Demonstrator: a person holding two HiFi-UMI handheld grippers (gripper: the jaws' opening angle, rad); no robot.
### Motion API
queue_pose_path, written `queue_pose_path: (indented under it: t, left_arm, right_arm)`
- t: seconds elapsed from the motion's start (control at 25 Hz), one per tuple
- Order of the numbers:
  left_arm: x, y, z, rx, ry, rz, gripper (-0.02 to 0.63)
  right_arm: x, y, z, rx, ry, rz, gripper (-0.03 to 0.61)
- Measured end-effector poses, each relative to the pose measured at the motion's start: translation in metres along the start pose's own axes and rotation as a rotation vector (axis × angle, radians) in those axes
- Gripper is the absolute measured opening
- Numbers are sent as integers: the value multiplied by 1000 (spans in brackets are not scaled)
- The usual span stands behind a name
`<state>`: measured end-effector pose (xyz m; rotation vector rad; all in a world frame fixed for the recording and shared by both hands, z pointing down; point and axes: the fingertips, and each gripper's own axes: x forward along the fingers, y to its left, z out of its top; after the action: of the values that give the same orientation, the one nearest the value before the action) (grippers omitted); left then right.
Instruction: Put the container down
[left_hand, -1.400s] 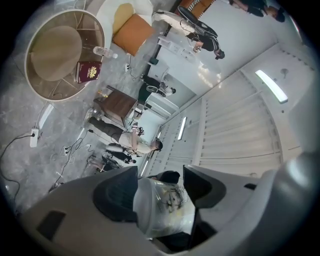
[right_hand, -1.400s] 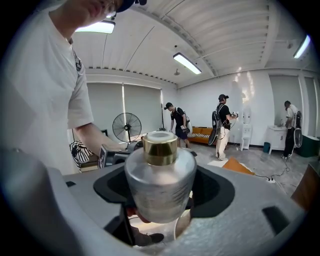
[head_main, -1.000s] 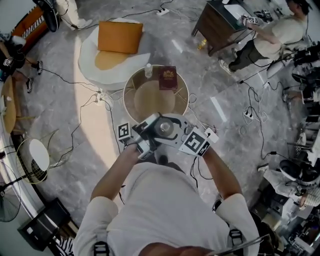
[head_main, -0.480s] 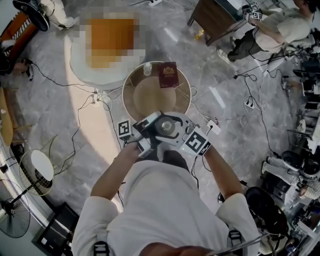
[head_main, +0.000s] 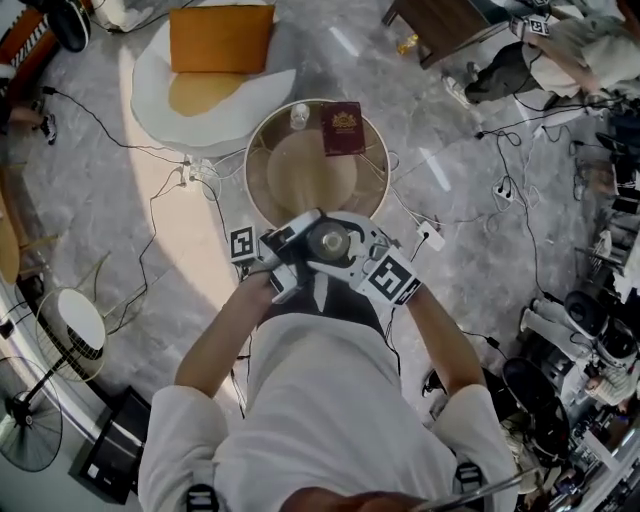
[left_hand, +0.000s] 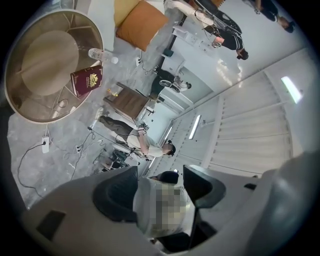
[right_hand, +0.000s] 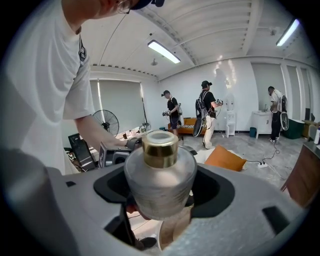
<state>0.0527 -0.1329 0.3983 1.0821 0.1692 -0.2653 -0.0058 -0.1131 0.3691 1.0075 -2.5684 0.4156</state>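
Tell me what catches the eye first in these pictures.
A frosted container with a gold collar, clamped in the right gripper, fills the right gripper view. In the head view the person holds it near the edge of a round table that bears a red book. Beyond the table, an orange cushion lies on a white seat.

Frosted, gold-necked container (right_hand: 160, 182) stands upright, clamped in the right hand-held gripper (right_hand: 161, 194).
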Motion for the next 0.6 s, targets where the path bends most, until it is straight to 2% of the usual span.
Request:
queue_pose_path:
  t: [0.6]
  left_arm:
    - [3,61,65,0,-92,-3,268]
  right_arm:
    - [34,-47,-66,12,38,77,337]
